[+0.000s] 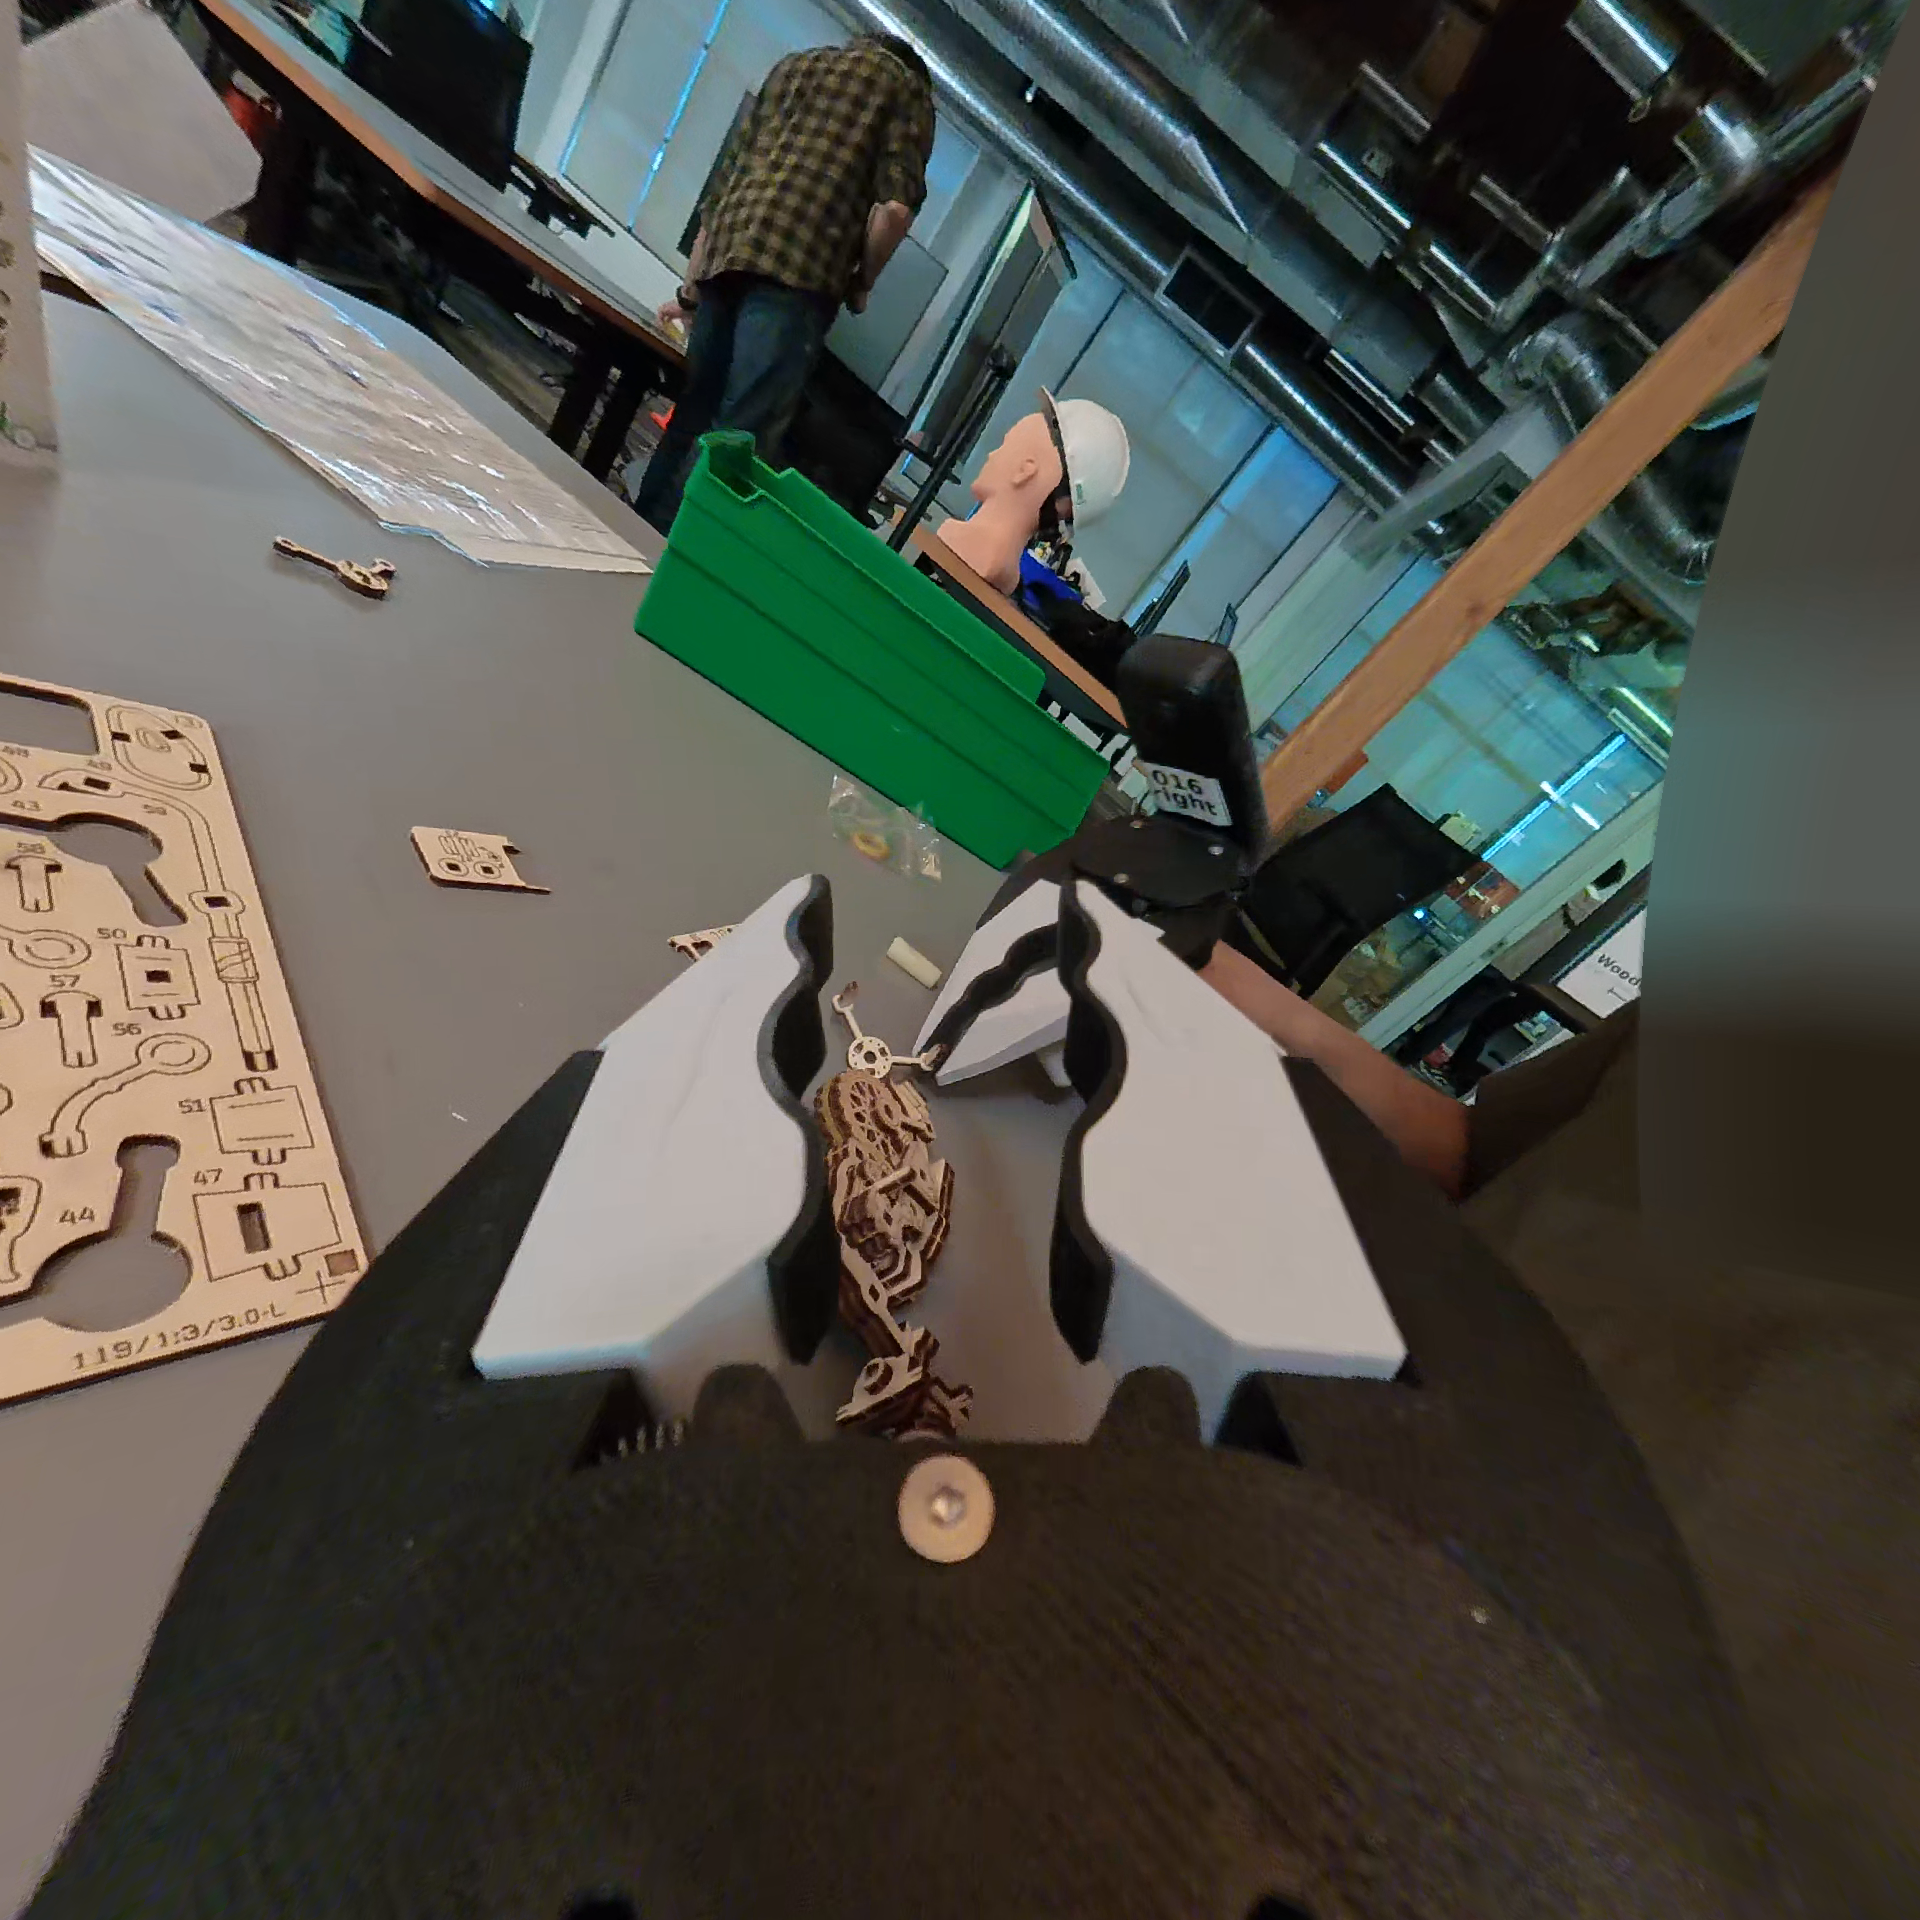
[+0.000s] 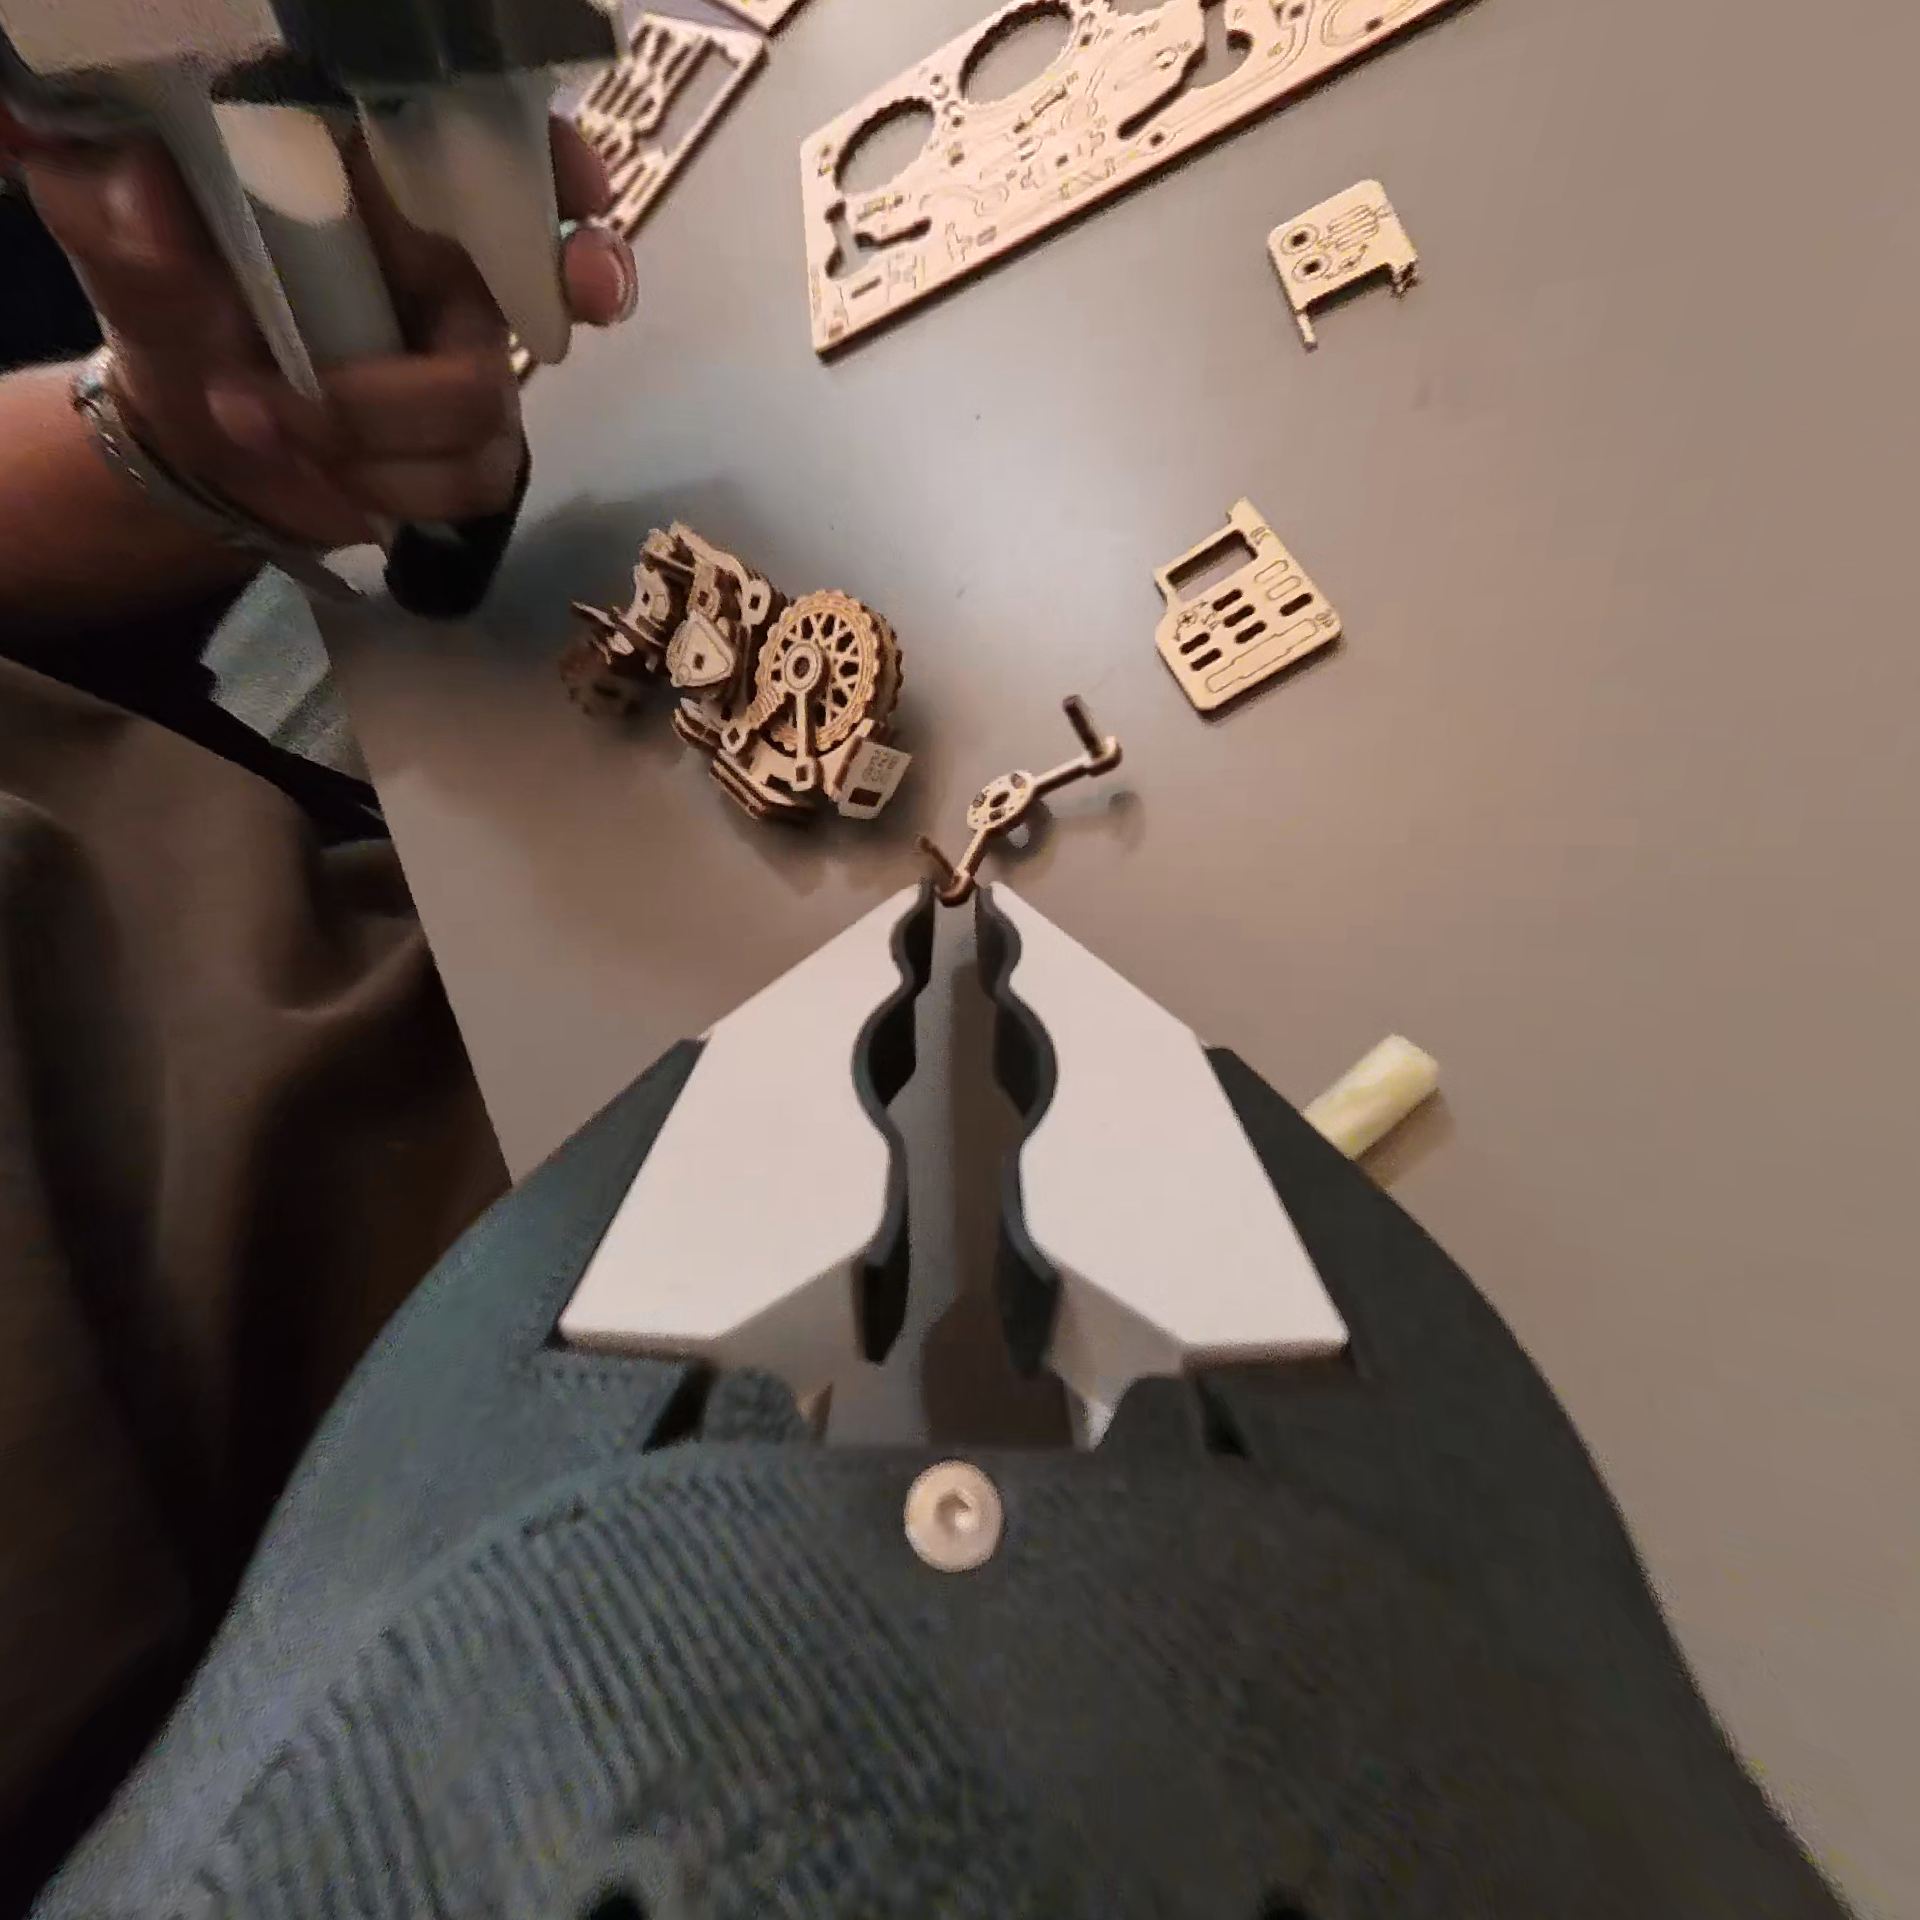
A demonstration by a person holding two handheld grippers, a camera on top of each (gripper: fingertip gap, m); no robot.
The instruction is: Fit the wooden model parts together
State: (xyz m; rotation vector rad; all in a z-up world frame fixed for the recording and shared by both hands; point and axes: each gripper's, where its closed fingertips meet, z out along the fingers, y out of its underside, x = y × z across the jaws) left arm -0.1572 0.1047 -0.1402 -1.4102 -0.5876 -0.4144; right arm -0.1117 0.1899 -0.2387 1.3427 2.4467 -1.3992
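A partly built wooden model (image 1: 883, 1195) with a spoked wheel lies on the grey table (image 1: 520, 727); in the left wrist view it shows between my open left gripper's (image 1: 945, 904) fingers. In the right wrist view the model (image 2: 738, 686) lies apart from both grippers. My right gripper (image 2: 956, 894) is shut on one end of a small thin wooden part with a disc (image 2: 1003, 805), holding it just right of the model's wheel. The right gripper (image 1: 930, 1060) and its part (image 1: 873, 1055) also show in the left wrist view. The left gripper (image 2: 416, 312), blurred and held by a hand, hovers above the model.
Laser-cut wooden sheets (image 1: 156, 1039) (image 2: 1039, 156) lie to the side. Loose wooden pieces (image 2: 1247, 613) (image 2: 1340, 249) (image 1: 338, 566), a white cylinder (image 2: 1371, 1091) and a small plastic bag (image 1: 883, 831) are scattered. A green bin (image 1: 862, 665) and a paper sheet (image 1: 312, 364) sit farther back. A person (image 1: 810, 208) stands beyond. About 15 cm separates my left fingertips from my right.
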